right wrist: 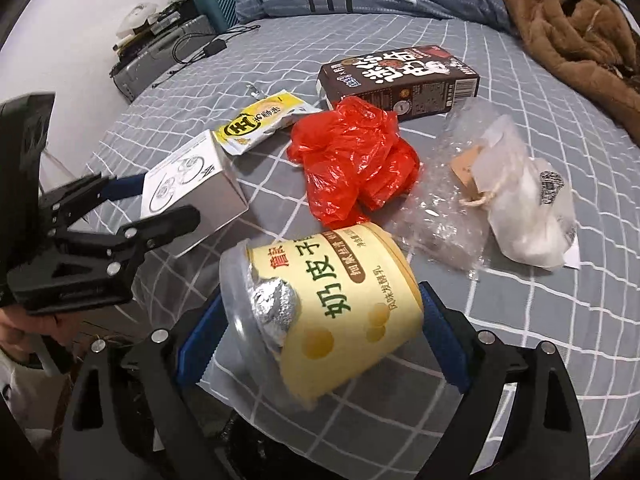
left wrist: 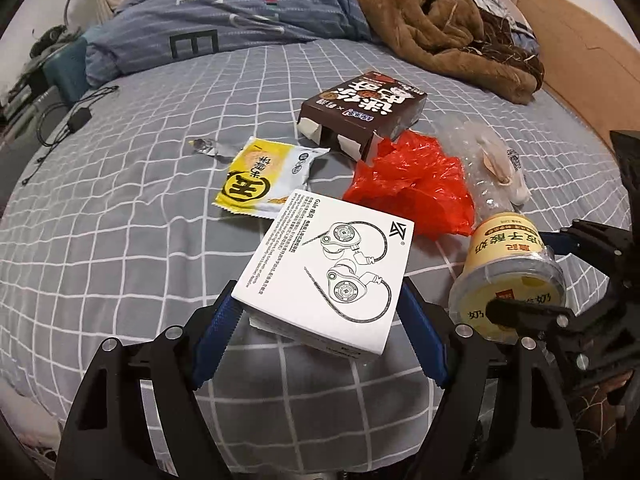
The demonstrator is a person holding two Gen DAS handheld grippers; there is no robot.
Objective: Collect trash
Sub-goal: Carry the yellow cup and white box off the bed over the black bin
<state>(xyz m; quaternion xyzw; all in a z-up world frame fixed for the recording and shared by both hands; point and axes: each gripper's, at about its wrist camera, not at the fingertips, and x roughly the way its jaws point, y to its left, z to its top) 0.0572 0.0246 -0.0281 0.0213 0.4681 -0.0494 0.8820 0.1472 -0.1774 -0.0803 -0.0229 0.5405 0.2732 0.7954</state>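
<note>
My left gripper (left wrist: 320, 312) is shut on a white earphone box (left wrist: 324, 272), held just above the bed; the box also shows in the right wrist view (right wrist: 192, 188). My right gripper (right wrist: 320, 320) is shut on a yellow yogurt cup (right wrist: 332, 304) lying on its side with torn foil at its mouth; the cup shows in the left wrist view (left wrist: 508, 276). On the bed lie a red plastic bag (right wrist: 352, 160), a yellow snack wrapper (right wrist: 256, 122), a brown carton (right wrist: 400, 76), clear bubble wrap with a white pouch (right wrist: 520, 200) and a small foil scrap (left wrist: 206, 147).
The bed has a grey checked sheet (left wrist: 120, 220). A blue-grey quilt (left wrist: 240, 12) and a brown fleece blanket (left wrist: 448, 28) are piled at the far side. A black charger and cable (left wrist: 76, 120) lie at the left edge, beside cluttered furniture (right wrist: 160, 44). A wooden panel (left wrist: 580, 64) is on the right.
</note>
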